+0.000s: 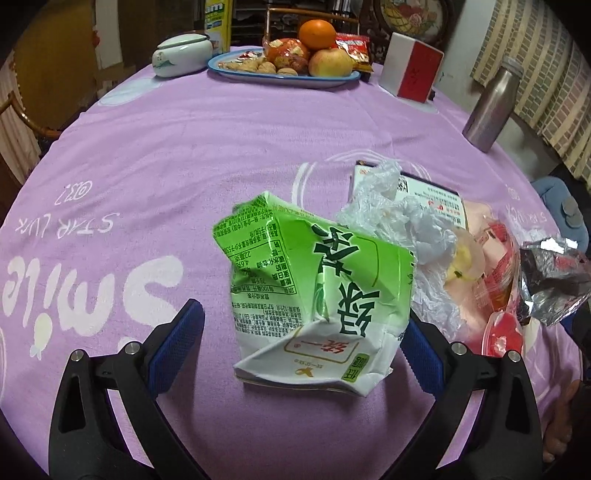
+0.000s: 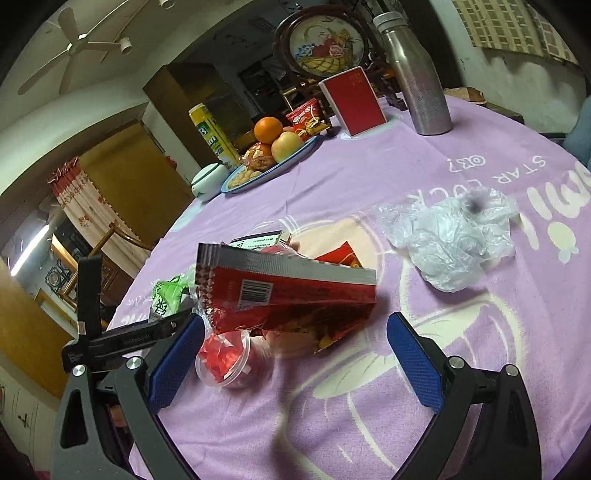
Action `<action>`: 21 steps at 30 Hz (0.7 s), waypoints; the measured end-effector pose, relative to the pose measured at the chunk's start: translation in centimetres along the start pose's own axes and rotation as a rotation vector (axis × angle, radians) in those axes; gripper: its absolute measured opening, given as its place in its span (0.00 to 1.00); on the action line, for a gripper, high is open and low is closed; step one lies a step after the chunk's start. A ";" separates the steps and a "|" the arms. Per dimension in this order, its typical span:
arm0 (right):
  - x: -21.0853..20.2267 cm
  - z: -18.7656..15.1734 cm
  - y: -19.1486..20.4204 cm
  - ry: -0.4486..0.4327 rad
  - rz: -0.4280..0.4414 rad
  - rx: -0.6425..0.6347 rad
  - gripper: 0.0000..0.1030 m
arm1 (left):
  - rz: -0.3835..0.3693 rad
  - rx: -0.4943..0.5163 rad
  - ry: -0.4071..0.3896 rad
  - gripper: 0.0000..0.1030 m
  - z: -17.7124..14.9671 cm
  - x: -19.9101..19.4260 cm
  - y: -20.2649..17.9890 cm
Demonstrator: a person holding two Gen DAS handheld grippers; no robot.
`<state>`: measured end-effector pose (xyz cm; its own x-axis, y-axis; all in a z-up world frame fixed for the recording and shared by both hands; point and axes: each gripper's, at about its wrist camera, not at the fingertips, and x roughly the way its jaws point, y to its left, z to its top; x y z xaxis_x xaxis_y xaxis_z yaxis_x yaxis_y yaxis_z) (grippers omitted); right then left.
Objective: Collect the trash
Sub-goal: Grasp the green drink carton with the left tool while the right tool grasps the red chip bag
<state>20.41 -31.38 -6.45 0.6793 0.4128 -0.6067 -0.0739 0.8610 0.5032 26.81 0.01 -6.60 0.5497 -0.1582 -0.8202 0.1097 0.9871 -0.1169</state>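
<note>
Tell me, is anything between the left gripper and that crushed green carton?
Nothing visible. The green carton already sits between the open fingers of the left gripper. Crumpled clear plastic lies beyond and to the right, not in the way.

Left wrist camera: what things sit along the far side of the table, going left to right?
White lidded jar → blue plate with the orange and apple → red-and-white box → steel bottle.

Green-white carton (image 1: 317, 295); red-silver wrapper (image 2: 291, 295); lilac tablecloth (image 1: 184, 155), white lettering.
</note>
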 end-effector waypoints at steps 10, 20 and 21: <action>0.1 0.1 0.3 0.008 -0.015 -0.013 0.94 | -0.035 -0.036 -0.101 0.70 -0.4 -1.8 0.7; 1.5 1.0 0.8 0.050 -0.054 -0.027 0.94 | -0.054 -0.025 -0.124 0.71 -0.6 -2.5 0.7; 1.9 1.3 0.9 0.060 -0.053 -0.030 0.94 | -0.055 -0.026 -0.123 0.71 -0.7 -2.5 0.8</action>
<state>22.59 -30.21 -6.36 0.6380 0.3826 -0.6682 -0.0613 0.8903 0.4513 25.00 1.20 -5.05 0.6408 -0.2127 -0.7377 0.1216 0.9769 -0.1760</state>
